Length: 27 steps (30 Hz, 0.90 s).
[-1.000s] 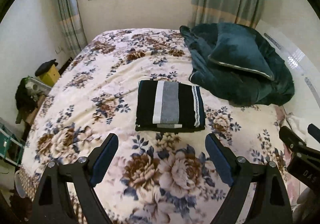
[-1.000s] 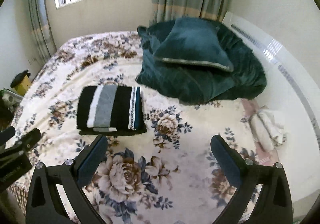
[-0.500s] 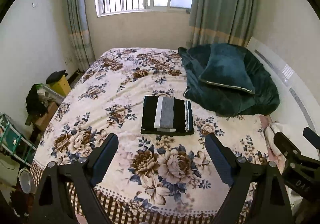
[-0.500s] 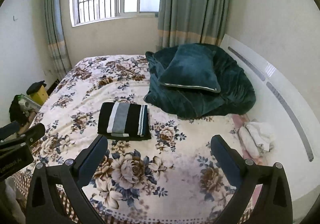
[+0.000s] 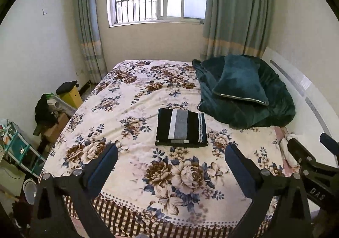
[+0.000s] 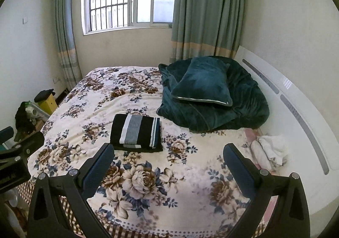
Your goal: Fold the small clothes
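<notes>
A folded black garment with white and grey stripes (image 5: 181, 127) lies flat in the middle of the floral bed (image 5: 131, 110); it also shows in the right wrist view (image 6: 136, 133). My left gripper (image 5: 170, 163) is open and empty, held well back from the garment over the bed's near edge. My right gripper (image 6: 168, 163) is open and empty, also far back from the garment. The right gripper's body shows at the right of the left wrist view (image 5: 311, 165), and the left gripper's body at the left of the right wrist view (image 6: 19, 153).
A dark green blanket with a pillow (image 5: 241, 91) is piled at the bed's right, near the white headboard (image 6: 286, 98). White cloth (image 6: 269, 151) lies at the right edge. Boxes, a yellow stool (image 5: 71, 93) and a rack (image 5: 19, 149) stand left of the bed.
Both grippers have pulled back and up from the bed, so the folded garment looks smaller and farther away. Both stay open and empty.
</notes>
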### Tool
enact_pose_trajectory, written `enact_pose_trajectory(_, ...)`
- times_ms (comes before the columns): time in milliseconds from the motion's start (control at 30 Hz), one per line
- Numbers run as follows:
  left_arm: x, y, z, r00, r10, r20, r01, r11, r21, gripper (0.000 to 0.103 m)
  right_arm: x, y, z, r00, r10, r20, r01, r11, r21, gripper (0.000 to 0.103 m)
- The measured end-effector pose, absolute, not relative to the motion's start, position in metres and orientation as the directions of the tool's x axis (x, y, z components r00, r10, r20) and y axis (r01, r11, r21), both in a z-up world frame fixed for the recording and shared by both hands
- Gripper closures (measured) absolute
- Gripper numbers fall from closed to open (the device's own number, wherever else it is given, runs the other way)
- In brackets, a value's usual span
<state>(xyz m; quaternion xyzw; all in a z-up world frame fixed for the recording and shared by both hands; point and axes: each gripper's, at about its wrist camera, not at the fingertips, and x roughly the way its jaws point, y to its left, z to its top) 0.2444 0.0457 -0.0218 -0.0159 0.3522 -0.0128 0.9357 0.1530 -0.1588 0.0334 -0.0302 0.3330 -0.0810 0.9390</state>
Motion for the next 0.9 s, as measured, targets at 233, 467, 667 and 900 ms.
enact_pose_trajectory(233, 0.2384, 0.0491, -0.0205, 0.753, -0.014, -0.658, -0.01, 0.999, -0.033, 0.0, 0.1549, -0.1596, 0.0364, 0.773, -0.158, -0.614, 0.113, 0.987, -0.112, 0.0)
enact_pose_trajectory(467, 0.2358, 0.0487, -0.019, 0.756, -0.006, -0.655, -0.017, 0.999, -0.028, 0.0, 0.1539, -0.1583, 0.0393, 0.777, -0.15, -0.611, 0.104, 0.989, -0.109, 0.0)
enact_pose_trajectory(667, 0.2357, 0.0481, -0.0187, 0.756, -0.006, -0.654, -0.017, 0.999, -0.029, 0.0, 0.1533, -0.1587, 0.0406, 0.778, -0.145, -0.611, 0.102, 0.989, -0.105, 0.0)
enact_pose_trajectory(900, 0.2375, 0.0499, -0.0164, 0.758, 0.0, -0.652, -0.018, 1.0, -0.021, 0.0, 0.1517, -0.1583, 0.0404, 0.778, -0.145, -0.611, 0.103, 0.989, -0.103, 0.0)
